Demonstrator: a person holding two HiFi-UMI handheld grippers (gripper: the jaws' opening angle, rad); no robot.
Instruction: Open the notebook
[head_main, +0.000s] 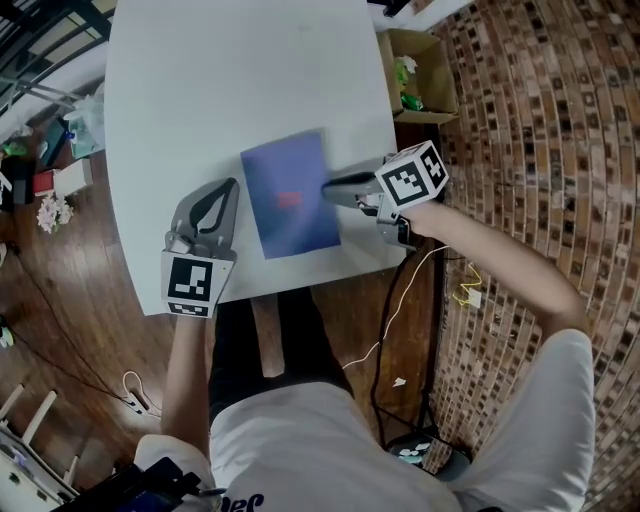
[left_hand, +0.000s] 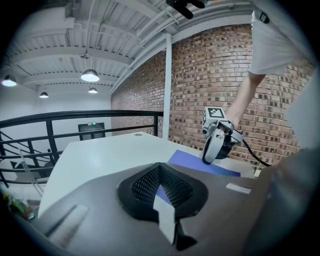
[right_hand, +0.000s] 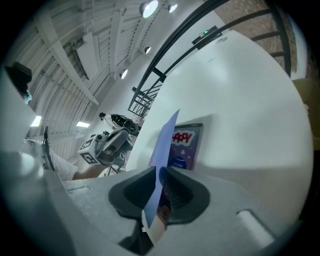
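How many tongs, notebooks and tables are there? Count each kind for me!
Tongs: 2, the left tongs and the right tongs
Notebook: 1
Table: 1
Total: 4

White worktop (head_main: 200, 100) fills most of the head view, plain and matte. Just past its corner at 1 o'clock sits an open cardboard box (head_main: 432, 62) with something green (head_main: 406, 82) inside, can't tell what. A brick wall (head_main: 540, 150) runs down the whole 3 o'clock side, and a thin white cable (head_main: 397, 305) trails off the worktop edge at 5 o'clock. There's wooden floor (head_main: 70, 310) on the 9 o'clock side, with a small bunch of pale flowers (head_main: 52, 212) and some clutter near it. The left gripper view shows a black railing (left_hand: 50, 120) at 9 o'clock, round ceiling lamps (left_hand: 90, 76) around 11, and a white post (left_hand: 167, 85) at 12 against the brick.
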